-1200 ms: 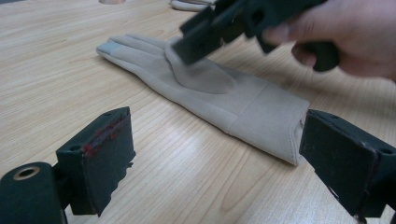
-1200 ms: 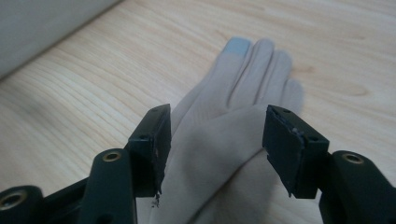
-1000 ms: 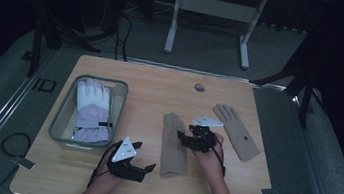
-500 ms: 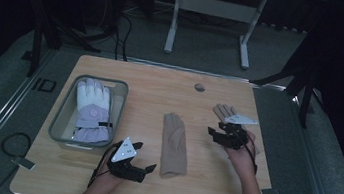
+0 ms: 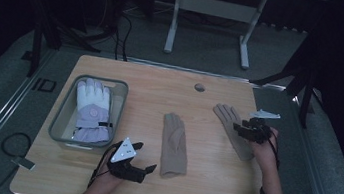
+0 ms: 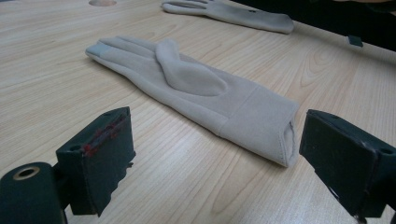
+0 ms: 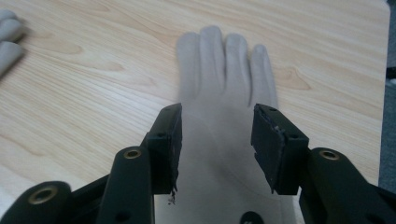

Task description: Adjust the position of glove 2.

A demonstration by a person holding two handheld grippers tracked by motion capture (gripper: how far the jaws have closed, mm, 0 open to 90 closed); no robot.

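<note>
Two beige gloves lie flat on the wooden table: one in the middle (image 5: 173, 145) (image 6: 187, 84), one to the right (image 5: 233, 130) (image 7: 224, 70). My left gripper (image 5: 146, 156) (image 6: 219, 140) rests low near the table's front edge. It stands open, and its jaws point at the middle glove's cuff without touching it. My right gripper (image 5: 239, 127) (image 7: 217, 135) hovers over the wrist part of the right glove. Its jaws have just been closing, but they are still apart on either side of the glove's palm and grip nothing.
A grey bin (image 5: 59, 117) at the left holds a white and lilac padded glove (image 5: 91, 111). A round cable hole (image 5: 199, 87) sits near the far edge. The table's right edge (image 5: 273, 155) is close to my right hand. Bare wood lies between the two beige gloves.
My right gripper has moved from the middle glove to the right and now sits over the right glove. Its jaws look narrower. The left gripper has kept still.
</note>
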